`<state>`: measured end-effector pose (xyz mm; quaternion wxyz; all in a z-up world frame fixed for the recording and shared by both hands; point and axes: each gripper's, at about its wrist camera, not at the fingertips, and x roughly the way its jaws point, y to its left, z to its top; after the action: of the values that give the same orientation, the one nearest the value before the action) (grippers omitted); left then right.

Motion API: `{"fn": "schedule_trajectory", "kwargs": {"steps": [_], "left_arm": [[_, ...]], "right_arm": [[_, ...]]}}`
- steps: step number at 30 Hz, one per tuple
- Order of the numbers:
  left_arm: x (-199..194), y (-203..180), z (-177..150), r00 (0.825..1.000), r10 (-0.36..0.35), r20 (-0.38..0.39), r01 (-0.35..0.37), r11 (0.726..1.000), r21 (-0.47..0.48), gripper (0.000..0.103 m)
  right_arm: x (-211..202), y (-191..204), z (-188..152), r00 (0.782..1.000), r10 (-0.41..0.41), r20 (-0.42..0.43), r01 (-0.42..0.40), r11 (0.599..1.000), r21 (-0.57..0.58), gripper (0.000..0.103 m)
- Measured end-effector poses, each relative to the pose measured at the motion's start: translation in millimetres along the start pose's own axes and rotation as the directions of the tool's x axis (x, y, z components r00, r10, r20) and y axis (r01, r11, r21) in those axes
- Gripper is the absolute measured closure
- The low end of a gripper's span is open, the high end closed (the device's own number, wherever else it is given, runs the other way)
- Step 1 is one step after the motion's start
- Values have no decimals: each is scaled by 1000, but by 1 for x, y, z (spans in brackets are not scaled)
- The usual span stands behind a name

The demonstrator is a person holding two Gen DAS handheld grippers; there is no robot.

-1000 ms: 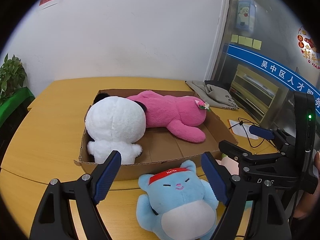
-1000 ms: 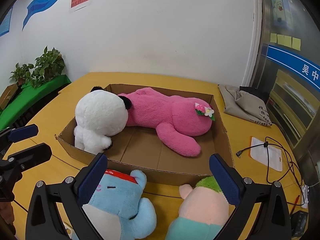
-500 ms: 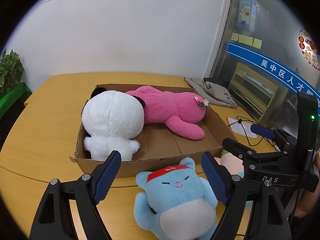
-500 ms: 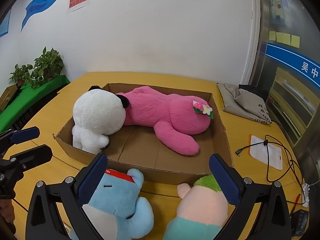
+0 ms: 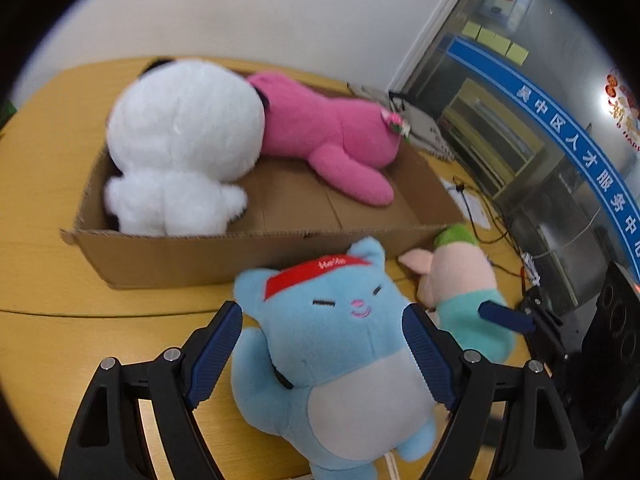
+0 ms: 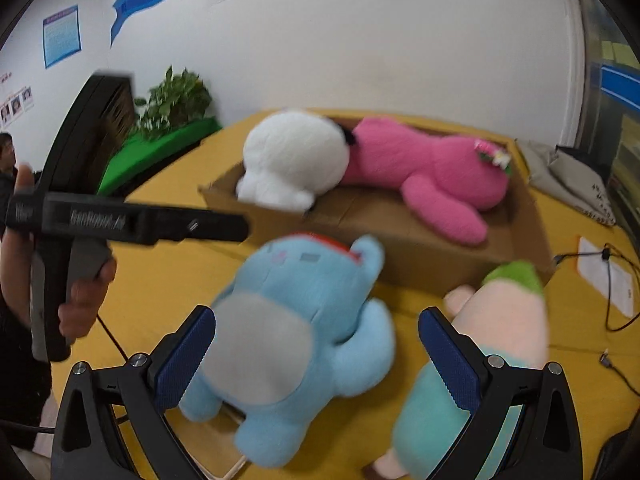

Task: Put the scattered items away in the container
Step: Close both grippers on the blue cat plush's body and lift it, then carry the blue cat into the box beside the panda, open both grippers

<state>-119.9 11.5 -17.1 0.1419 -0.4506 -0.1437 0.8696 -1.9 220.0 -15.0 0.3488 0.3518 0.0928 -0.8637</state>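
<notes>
between my left gripper point(image 5: 322, 344) pads, spread wide and not pressing, lies the blue cat plush point(image 5: 336, 344) on the table point(image 5: 48, 280). my right gripper point(image 6: 316, 350) gapes open too, the pink pig plush point(image 6: 508, 320) beside it. beyond, the cardboard box point(image 5: 192, 256) holds white and pink plushies.

Bright, even; blurry, fisheye edges.
</notes>
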Motion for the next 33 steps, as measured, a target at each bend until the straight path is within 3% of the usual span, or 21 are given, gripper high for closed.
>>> {"fn": "schedule_trajectory", "kwargs": {"steps": [4, 7, 9, 12, 16, 20, 26, 30, 33], "left_arm": [[32, 6, -9, 994, -67, -90, 66, 998, -15, 21], [43, 8, -13, 986, -133, -104, 131, 991, -35, 21], [47, 7, -13, 985, -126, -117, 122, 992, -39, 22], [47, 7, -15, 982, -139, -131, 135, 990, -38, 33], [41, 8, -15, 980, -160, -121, 155, 987, -48, 42], [23, 1, -16, 981, -176, -81, 172, 984, -53, 49], [-34, -30, 3, 981, -185, 52, 183, 982, 37, 49], [-73, -59, 47, 975, -158, 156, 135, 980, 149, 49], [-85, -70, 100, 967, -150, 207, 107, 973, 207, 49]], "right_arm": [[30, 24, -16, 999, 31, -40, -33, 998, -51, 0], [49, 45, -19, 997, 41, -64, -50, 989, -138, 0], [65, 48, -22, 997, -3, -83, -9, 990, -139, 0], [75, 46, -28, 996, -9, -90, -3, 991, -134, 0], [70, 43, -30, 995, 3, -99, -13, 995, -99, 11], [53, 40, -28, 997, 18, -76, -22, 998, -55, 24], [2, 54, -9, 998, 0, 60, 6, 996, -91, 24], [-31, 56, 31, 983, -37, 182, 68, 983, -169, 24], [-35, 45, 71, 968, -60, 245, 113, 971, -210, 24]]}}
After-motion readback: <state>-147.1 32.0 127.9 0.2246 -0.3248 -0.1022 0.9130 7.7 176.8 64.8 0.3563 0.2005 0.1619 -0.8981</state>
